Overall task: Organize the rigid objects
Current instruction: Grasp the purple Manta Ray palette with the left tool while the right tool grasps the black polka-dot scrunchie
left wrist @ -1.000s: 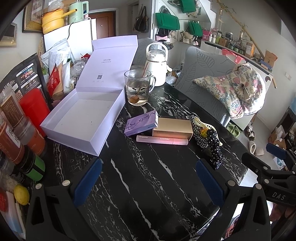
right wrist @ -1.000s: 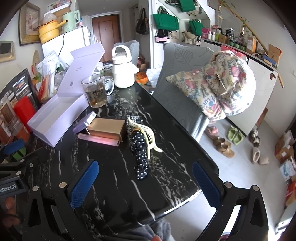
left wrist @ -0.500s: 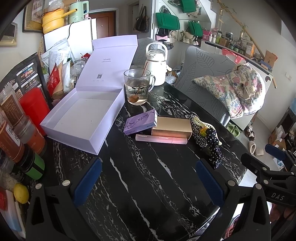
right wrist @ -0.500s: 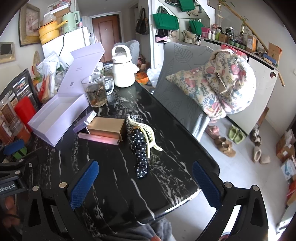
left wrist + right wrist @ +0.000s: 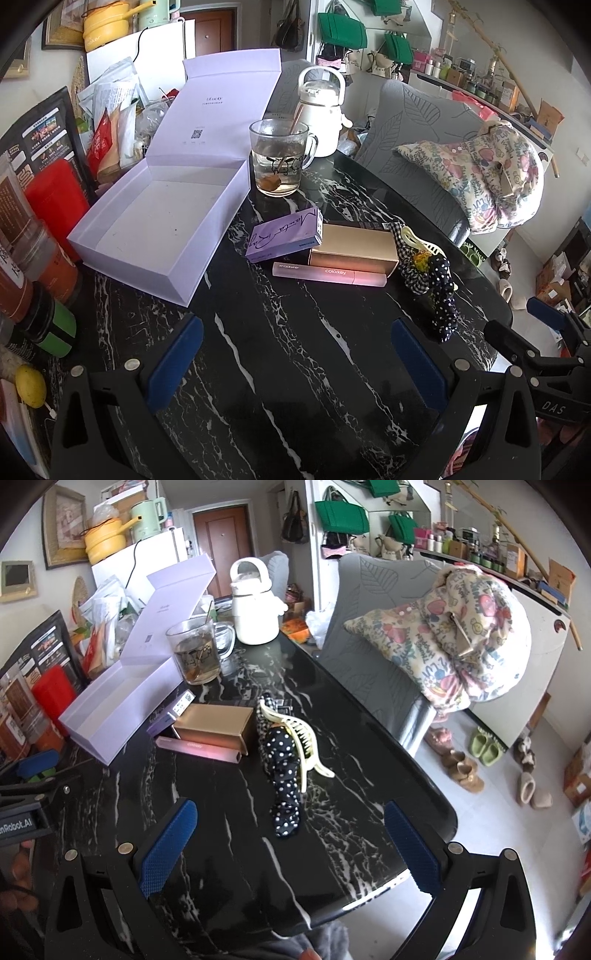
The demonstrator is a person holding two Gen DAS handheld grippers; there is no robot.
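Black marble-pattern tabletop [image 5: 295, 369] fills the lower centre of both views; cluttered domestic room behind, w/ grey chair and floral cushion at right. Open lilac cardboard box [image 5: 159, 229], lid hinged back, sits at centre-left of the left wrist view; interior appears empty, so nothing is stowed yet. Items to organise lie grouped just right of the box: flat purple carton w/ script lettering [image 5: 284, 234], resting partly on the gold rectangular box [image 5: 354, 249]; slim pink tube-shaped pack [image 5: 328, 273] lies along the near side of both. Cream plastic claw clip [image 5: 295, 742] and black polka-dot fabric scrunchie [image 5: 282, 771] lie at the right end of the group, touching the gold box. Clear glass mug w/ liquid [image 5: 279, 162] stands just beyond the group, near the box corner. Left gripper [image 5: 295, 363]: fingers spread wide, holding nothing, low over bare table short of the items. Right gripper [image 5: 291, 843]: likewise wide apart, empty, approx. in line w/ the scrunchie. Est. progress: start stage; all pick-and-place steps remain. Mug proximity is a knock risk during transfer.
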